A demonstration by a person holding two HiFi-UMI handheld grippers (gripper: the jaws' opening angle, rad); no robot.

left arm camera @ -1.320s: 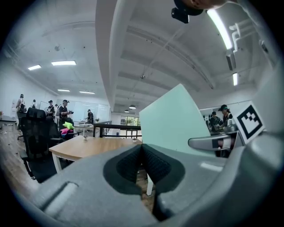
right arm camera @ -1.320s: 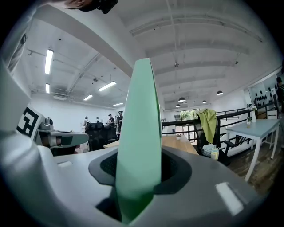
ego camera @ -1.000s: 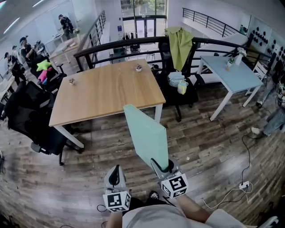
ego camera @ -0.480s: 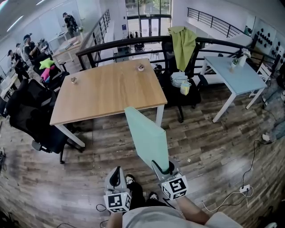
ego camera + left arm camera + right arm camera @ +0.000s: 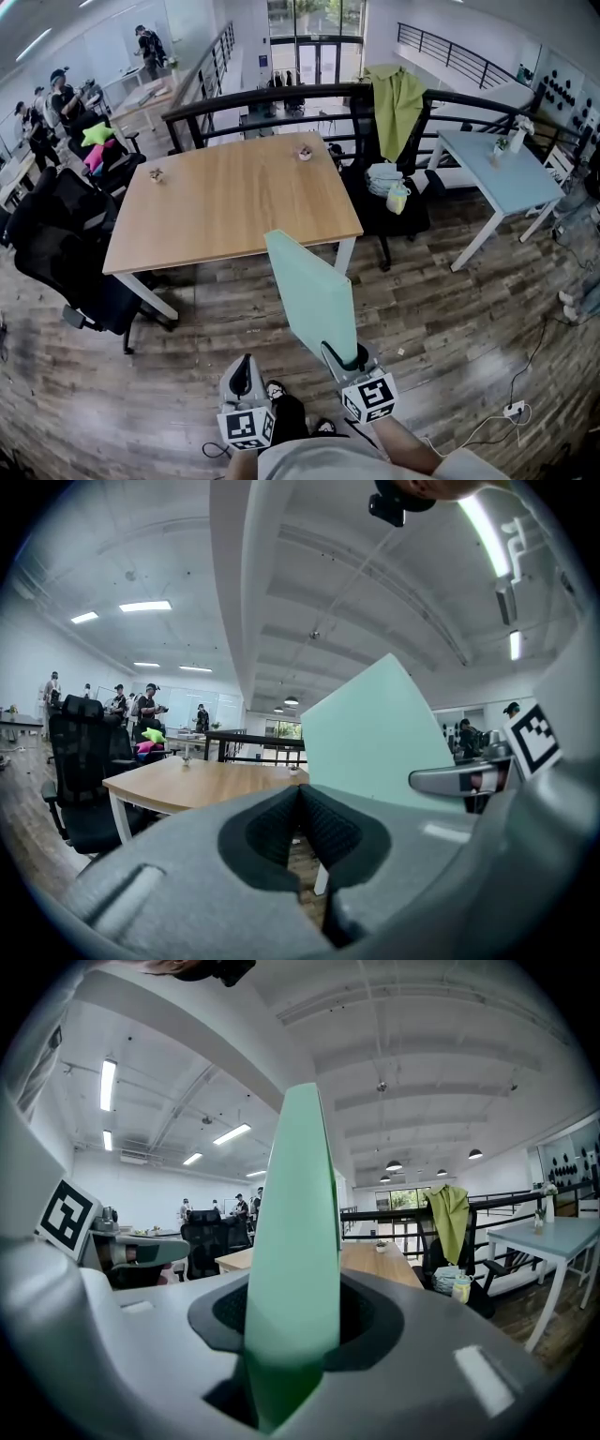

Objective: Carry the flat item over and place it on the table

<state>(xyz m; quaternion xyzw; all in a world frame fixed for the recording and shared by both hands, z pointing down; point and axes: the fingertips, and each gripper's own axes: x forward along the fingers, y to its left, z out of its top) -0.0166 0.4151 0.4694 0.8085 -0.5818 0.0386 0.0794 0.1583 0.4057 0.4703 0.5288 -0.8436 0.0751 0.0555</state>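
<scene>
My right gripper (image 5: 345, 356) pinches the mint-green panel (image 5: 311, 295) by its near edge. It stands on edge, long axis aimed ahead at the wooden table (image 5: 225, 202), slightly left. My left gripper (image 5: 245, 370) is pressed together, empty.

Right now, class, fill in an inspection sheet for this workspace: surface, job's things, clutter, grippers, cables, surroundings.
Surface: wooden table on a wood floor.
Job's things: pale green panel, held upright, not yet on the table.
Clutter: two small objects on the table, too small to identify.
Grippers: right gripper shut on the panel's lower edge; left gripper shut, empty.
Cables: white cable to a power strip on the floor, right.
Surroundings: black office chairs left, railing behind, green cloth on a chair, blue table right.
</scene>
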